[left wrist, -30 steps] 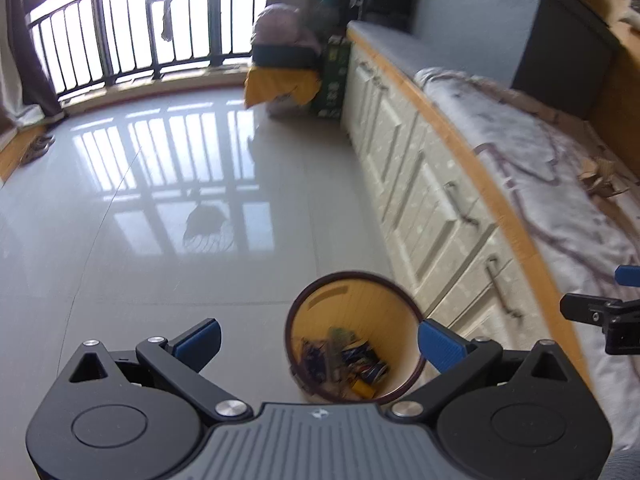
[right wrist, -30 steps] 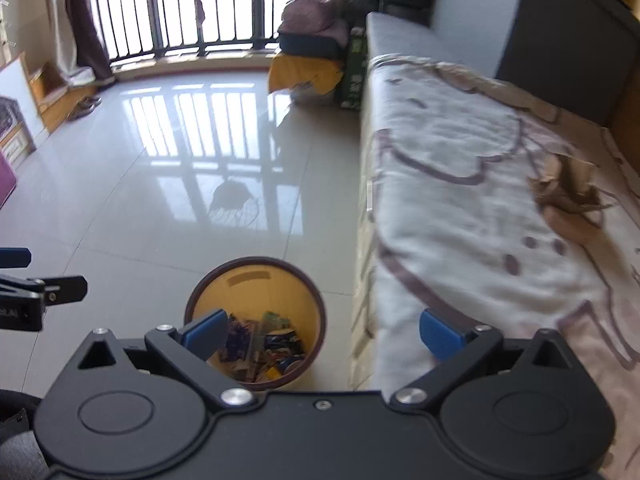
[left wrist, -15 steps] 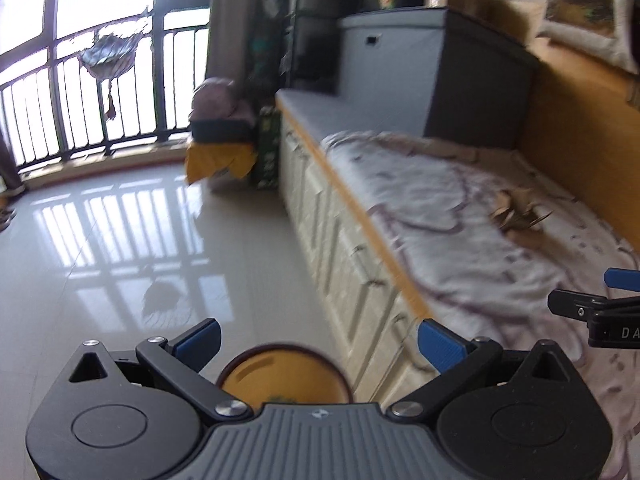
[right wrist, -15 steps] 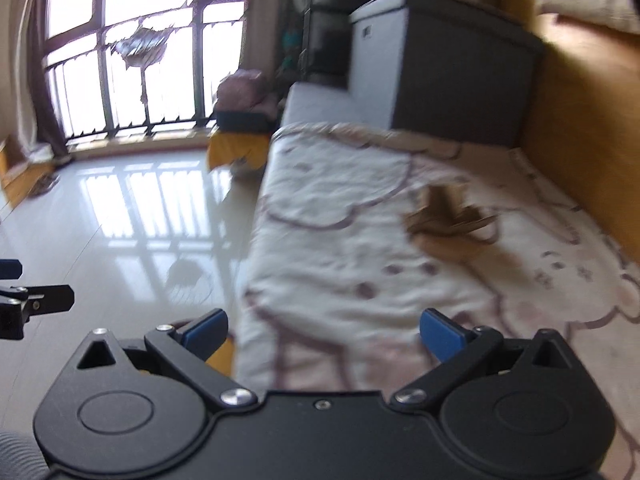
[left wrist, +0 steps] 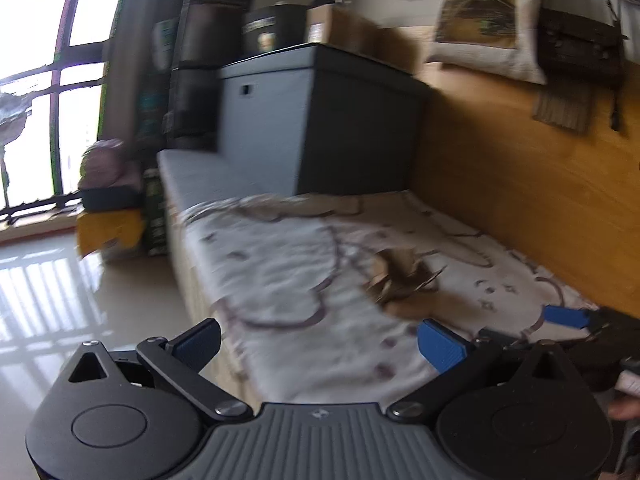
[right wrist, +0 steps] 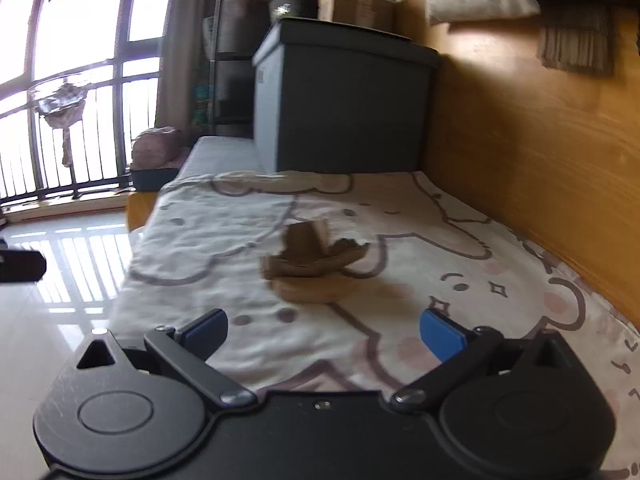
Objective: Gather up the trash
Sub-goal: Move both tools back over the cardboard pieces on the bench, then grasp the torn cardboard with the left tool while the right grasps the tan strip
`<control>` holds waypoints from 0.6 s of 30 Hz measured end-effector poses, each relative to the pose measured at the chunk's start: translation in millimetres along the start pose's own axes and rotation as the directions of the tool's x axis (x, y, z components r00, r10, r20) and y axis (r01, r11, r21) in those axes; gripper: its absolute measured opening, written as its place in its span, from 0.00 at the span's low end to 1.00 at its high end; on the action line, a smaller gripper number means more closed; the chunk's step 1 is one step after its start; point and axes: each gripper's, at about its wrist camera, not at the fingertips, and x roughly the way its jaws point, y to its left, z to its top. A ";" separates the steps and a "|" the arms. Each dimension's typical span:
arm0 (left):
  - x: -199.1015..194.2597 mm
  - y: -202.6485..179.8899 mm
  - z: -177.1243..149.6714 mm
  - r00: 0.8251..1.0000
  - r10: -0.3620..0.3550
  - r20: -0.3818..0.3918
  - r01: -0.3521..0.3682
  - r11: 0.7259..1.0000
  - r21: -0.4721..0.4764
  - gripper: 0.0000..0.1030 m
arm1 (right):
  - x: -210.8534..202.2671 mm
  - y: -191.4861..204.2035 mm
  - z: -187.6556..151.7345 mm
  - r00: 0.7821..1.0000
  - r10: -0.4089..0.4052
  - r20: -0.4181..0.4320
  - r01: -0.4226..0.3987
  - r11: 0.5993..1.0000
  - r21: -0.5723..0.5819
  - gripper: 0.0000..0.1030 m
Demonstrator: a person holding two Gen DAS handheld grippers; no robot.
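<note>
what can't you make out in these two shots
- Cardboard scrap on the bed: motion blur in the left wrist view smears its shape; the right wrist view is clearer, but its underside is hidden.
- Trash bin: in neither view.
- Right gripper: cut off by the left view's edge.
- Box label: too small and blurred to read.
- Left gripper: open, empty.

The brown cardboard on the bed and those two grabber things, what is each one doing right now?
Torn cardboard: crumpled, lying loose on the blanket, not held.
Left gripper: jaws wide open, holding nothing, short of the cardboard.
Right gripper: jaws wide open, holding nothing, pointed at the cardboard.
Grey storage box: lid on, cartons resting on top.
</note>
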 end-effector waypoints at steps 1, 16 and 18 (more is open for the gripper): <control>7.6 -3.2 3.5 1.000 -0.018 0.004 0.018 1.000 0.011 1.00 | 6.5 -3.2 -0.5 1.000 -0.008 0.001 0.008 1.000 0.000 1.00; 115.9 -17.8 39.7 0.971 -0.236 -0.045 0.241 0.955 0.174 1.00 | 113.7 -4.0 8.1 0.992 0.069 -0.105 -0.067 0.998 0.019 1.00; 127.6 -16.1 42.9 0.966 -0.251 -0.058 0.257 0.947 0.194 1.00 | 120.5 2.1 10.7 0.993 0.076 -0.094 -0.073 0.997 0.030 1.00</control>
